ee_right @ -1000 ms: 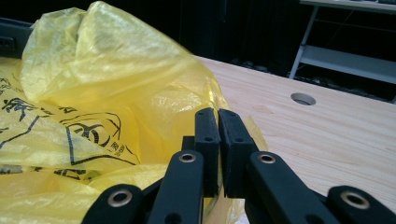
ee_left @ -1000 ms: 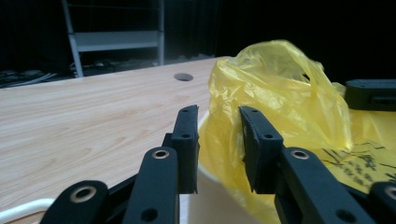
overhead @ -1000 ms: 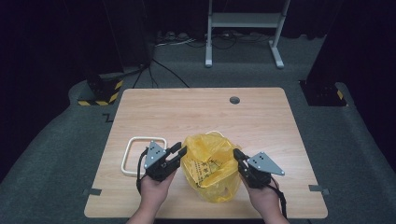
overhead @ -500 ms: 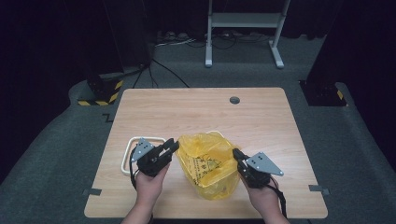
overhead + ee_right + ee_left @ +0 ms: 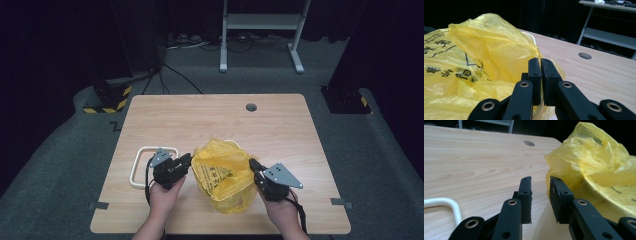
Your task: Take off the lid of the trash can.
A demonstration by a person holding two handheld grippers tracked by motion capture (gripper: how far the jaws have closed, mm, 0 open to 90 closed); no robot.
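Observation:
A crumpled yellow plastic bag point(image 5: 222, 172) with black print sits at the table's near middle. It is draped over a pale container whose white rim point(image 5: 532, 37) peeks out behind it. My right gripper point(image 5: 252, 165) is at the bag's right edge, and its jaws point(image 5: 540, 60) are shut with the yellow film pinched between them. My left gripper point(image 5: 186, 160) is at the bag's left side. Its jaws point(image 5: 541, 181) stand a little apart with nothing between them, and the bag point(image 5: 594, 165) lies just beside the right-hand jaw.
A white rounded rectangular frame point(image 5: 141, 167) lies on the wooden table point(image 5: 210, 120) just left of my left gripper. A round cable hole point(image 5: 251, 107) is at the far side. Beyond the table are a metal stand and dark floor.
My left gripper has shifted slightly left and lower, off the bag's left edge. The bag's left side has drawn in and stands narrower. The right gripper has stayed put.

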